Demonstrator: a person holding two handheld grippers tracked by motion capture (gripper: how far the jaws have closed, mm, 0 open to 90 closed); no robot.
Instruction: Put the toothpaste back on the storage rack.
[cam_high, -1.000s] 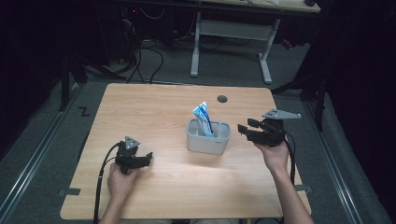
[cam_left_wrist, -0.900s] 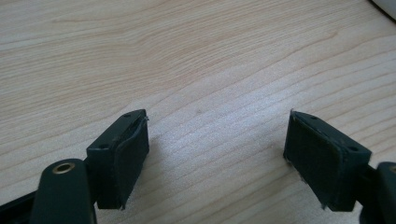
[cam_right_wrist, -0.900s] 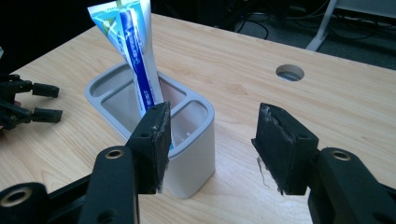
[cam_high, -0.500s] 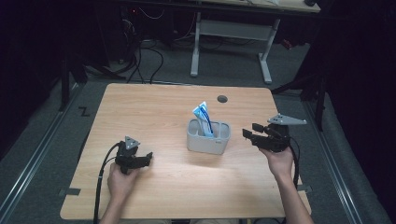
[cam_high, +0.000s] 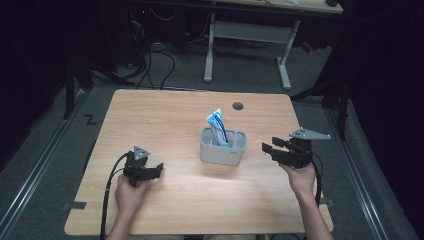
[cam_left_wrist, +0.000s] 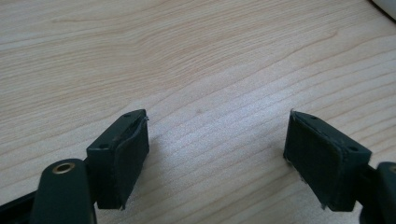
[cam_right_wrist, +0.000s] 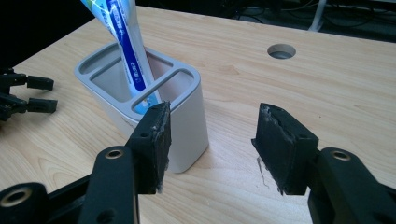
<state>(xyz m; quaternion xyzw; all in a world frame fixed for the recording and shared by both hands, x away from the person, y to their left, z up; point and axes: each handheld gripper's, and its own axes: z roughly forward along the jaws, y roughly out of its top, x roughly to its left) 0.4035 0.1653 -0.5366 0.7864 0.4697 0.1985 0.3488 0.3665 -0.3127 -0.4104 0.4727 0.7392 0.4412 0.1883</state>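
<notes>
A: While the wooden table (cam_high: 165, 120) is spreading under everything, what is sitting on it?

B: A grey holder (cam_high: 223, 146) is standing near the middle, with the round cable hole (cam_high: 238, 106) lying at its twelve o'clock, well apart.

A: And what is standing in the holder?

B: A blue and white toothpaste tube (cam_high: 218, 127) is leaning inside it, crimped end up. In the right gripper view the holder (cam_right_wrist: 140, 100) is showing several compartments, and the tube (cam_right_wrist: 122, 42) is going down into the middle one.

A: Where are the grippers sitting?

B: The right gripper (cam_high: 267, 149) is hanging at the holder's three o'clock, near it but apart, its fingers (cam_right_wrist: 153, 142) standing released with only bare table between them. The left gripper (cam_high: 159, 168) is resting at the holder's eight o'clock, well apart.

A: Is the left one clenching anything?

B: No. Its fingers (cam_left_wrist: 122, 156) are spreading wide over plain wood grain, grasping nothing.
</notes>
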